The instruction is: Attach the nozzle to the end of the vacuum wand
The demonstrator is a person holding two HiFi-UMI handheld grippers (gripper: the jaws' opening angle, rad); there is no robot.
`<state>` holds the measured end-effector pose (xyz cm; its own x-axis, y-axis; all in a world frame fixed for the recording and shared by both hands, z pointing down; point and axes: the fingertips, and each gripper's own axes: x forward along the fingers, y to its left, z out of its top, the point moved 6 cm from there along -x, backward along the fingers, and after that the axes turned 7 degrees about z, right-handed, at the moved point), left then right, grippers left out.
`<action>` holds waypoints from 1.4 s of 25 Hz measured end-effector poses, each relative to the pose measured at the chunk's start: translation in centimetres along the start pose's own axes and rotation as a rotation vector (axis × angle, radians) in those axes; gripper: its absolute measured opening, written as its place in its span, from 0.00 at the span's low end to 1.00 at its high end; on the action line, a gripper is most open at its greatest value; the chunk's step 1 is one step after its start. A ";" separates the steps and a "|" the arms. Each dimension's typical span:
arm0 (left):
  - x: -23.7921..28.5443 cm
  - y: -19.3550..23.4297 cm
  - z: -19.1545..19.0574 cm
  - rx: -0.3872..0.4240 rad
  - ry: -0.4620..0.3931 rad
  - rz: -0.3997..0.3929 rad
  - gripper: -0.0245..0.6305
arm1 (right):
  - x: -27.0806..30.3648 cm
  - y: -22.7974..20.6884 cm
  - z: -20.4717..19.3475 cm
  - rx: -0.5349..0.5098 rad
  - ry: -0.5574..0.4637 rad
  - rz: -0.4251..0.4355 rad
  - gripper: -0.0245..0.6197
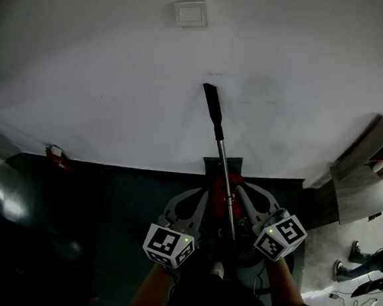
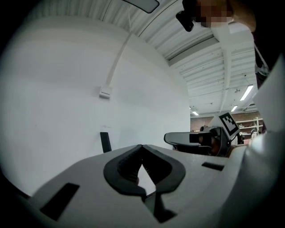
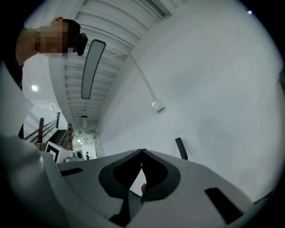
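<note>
The nozzle (image 1: pixel 213 104) is sitting on the top end of the wand (image 1: pixel 225 178), by the wall — it is looking joined already. The left hand-held gripper (image 2: pixel 142 146) and right hand-held gripper (image 3: pixel 142 151) are both clenching on nothing. Next is probably just checking the fit.

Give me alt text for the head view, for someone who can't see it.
A metal vacuum wand with a black nozzle on its far end stands before a white wall, rising from a red vacuum body. On either side of it, the left tool and right tool are both shut and empty.
</note>
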<state>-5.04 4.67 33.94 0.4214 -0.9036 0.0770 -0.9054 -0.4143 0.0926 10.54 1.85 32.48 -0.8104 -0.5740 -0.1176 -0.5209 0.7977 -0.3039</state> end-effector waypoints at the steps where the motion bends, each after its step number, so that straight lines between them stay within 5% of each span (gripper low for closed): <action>1: -0.6 -0.4 0.3 0.005 -0.004 0.000 0.04 | -0.5 0.6 0.2 -0.008 -0.005 0.000 0.06; 19: -7.5 -0.8 2.8 0.036 -0.030 -0.173 0.04 | -2.7 10.2 0.1 -0.042 -0.130 -0.197 0.06; 35: -12.0 1.6 2.0 0.019 -0.037 -0.321 0.04 | -2.9 16.3 -2.7 -0.107 -0.112 -0.385 0.06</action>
<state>-11.65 14.69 31.20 0.6834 -0.7300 0.0109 -0.7278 -0.6801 0.0881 3.63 17.00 30.45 -0.5196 -0.8462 -0.1182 -0.8103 0.5319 -0.2460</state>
